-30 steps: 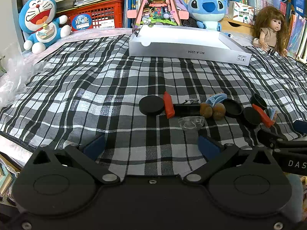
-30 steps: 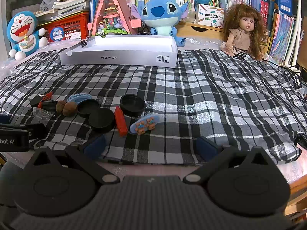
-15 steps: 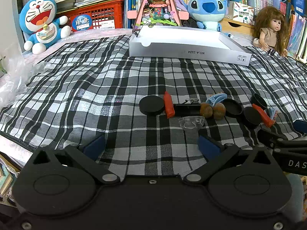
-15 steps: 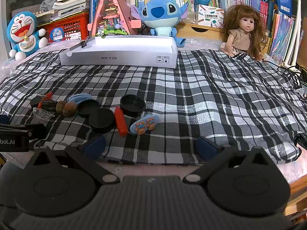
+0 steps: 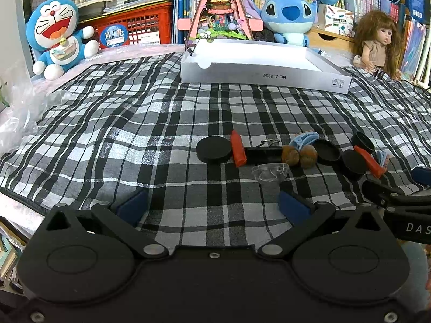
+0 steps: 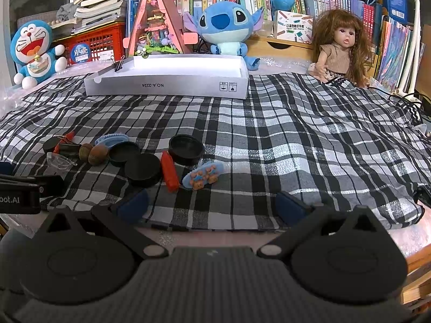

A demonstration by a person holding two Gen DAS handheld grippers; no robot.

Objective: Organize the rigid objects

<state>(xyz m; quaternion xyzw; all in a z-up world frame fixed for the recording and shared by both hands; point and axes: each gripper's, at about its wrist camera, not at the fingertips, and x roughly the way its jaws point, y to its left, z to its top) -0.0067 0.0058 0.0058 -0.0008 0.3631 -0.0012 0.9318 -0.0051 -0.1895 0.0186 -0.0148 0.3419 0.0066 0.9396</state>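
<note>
home playroom | plush toys (image 6: 225, 24) | doll (image 6: 340, 51) | bookshelves (image 6: 334, 2)

Your left gripper (image 5: 212, 206): fingers wide apart, nothing between them, low over the plaid cloth (image 5: 134, 134).
Ahead of you: black disc (image 5: 214, 150) touching a red piece (image 5: 238, 148); clear cup (image 5: 270, 171) just in front of two brown nuts (image 5: 299, 155).
Far edge: white tray (image 5: 258, 75).
Your right: other gripper (image 5: 398, 204).

Right tool (image 5: 409, 188) cut off by frame edge; blue hair clip (image 5: 382, 158) mostly hidden behind red piece (image 5: 369, 161).
</note>
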